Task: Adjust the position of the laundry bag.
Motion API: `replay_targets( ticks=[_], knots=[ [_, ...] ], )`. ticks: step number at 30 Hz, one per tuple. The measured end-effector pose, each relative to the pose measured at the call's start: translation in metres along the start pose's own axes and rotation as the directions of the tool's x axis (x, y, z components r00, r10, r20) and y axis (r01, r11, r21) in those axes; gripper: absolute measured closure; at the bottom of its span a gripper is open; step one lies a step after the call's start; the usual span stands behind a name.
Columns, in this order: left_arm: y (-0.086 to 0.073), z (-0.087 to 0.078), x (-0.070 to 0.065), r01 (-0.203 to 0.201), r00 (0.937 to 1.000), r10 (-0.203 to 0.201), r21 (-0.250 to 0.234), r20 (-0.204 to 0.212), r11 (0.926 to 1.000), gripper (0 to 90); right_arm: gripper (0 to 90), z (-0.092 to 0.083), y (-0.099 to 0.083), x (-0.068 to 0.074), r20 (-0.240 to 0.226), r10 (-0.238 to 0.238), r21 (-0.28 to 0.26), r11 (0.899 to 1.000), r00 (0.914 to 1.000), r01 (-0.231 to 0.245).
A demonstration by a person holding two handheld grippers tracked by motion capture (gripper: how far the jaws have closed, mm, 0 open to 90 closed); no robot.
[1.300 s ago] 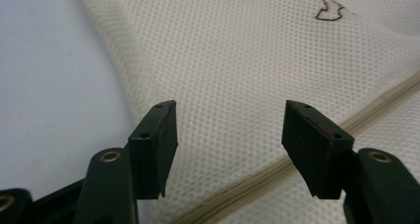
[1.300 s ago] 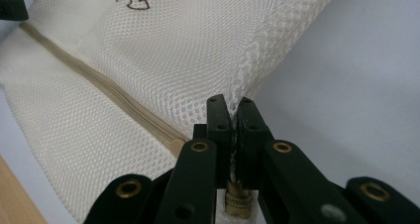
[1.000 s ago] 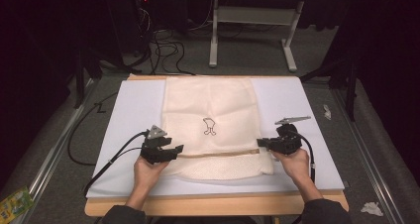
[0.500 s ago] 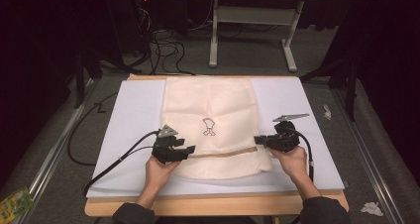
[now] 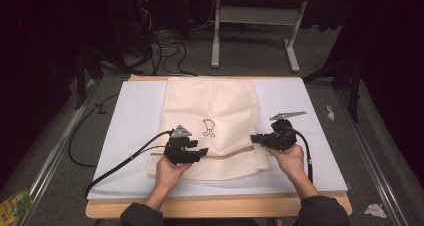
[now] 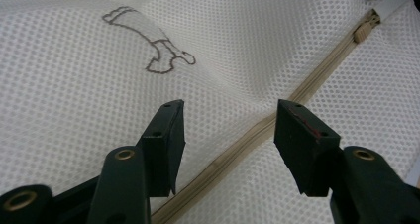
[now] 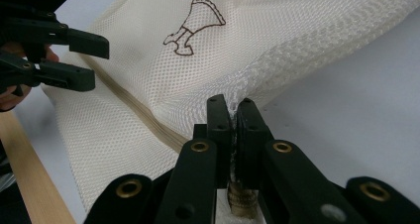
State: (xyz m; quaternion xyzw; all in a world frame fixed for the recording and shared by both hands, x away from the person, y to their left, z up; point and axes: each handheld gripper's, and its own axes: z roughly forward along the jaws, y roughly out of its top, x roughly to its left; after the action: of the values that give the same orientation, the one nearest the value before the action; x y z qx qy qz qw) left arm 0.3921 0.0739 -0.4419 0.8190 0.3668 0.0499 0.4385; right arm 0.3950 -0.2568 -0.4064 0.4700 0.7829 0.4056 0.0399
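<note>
Cream mesh makes up the one bag (image 5: 210, 121), which lies flat on a white mat (image 5: 310, 136) covering most of the one wooden table (image 5: 215, 206); the bag sits in the middle of the mat, its far end reaching the table's far edge and its near end towards the person. Its weave is a fine honeycomb of small holes, pale and slightly puckered. One tan zip (image 6: 297, 92) runs across the bag near its near end, with one slider (image 6: 364, 29) of the same tan sitting far along it, towards the right gripper's side. One small outline drawing (image 5: 208, 127), stitched in dark brown, marks the middle of the bag.

Two grippers work on it, one in each hand. Left gripper (image 6: 228, 130) hovers just over the zip with its jaws apart, one on either side of the zip line and nothing pressed between them; they have just been closing a little. Right gripper (image 7: 231, 116) has its jaws pinched tight on the bag's right edge at the zip's end, where the mesh bunches up and lifts slightly off the mat.
</note>
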Motion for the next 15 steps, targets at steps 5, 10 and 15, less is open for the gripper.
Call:
replay_targets(
  ticks=[5,10,15],
  knots=[
    [0.004,0.006,-0.01,-0.04,0.9992,0.04,0.015,-0.003,0.9991,46.0,88.4,0.003,0.002,0.002,-0.01,-0.003,-0.005,1.0,0.9999,0.003],
    [0.009,0.014,-0.018,-0.038,0.9987,0.037,0.022,0.034,0.9991,47.9,88.4,0.005,0.001,0.003,-0.013,-0.004,-0.007,1.0,0.9999,0.004],
    [0.02,0.023,-0.03,-0.049,0.9954,0.045,0.04,0.084,0.998,50.8,88.3,0.005,0.0,0.004,-0.016,0.0,-0.009,1.0,0.9999,0.0]
  ],
)
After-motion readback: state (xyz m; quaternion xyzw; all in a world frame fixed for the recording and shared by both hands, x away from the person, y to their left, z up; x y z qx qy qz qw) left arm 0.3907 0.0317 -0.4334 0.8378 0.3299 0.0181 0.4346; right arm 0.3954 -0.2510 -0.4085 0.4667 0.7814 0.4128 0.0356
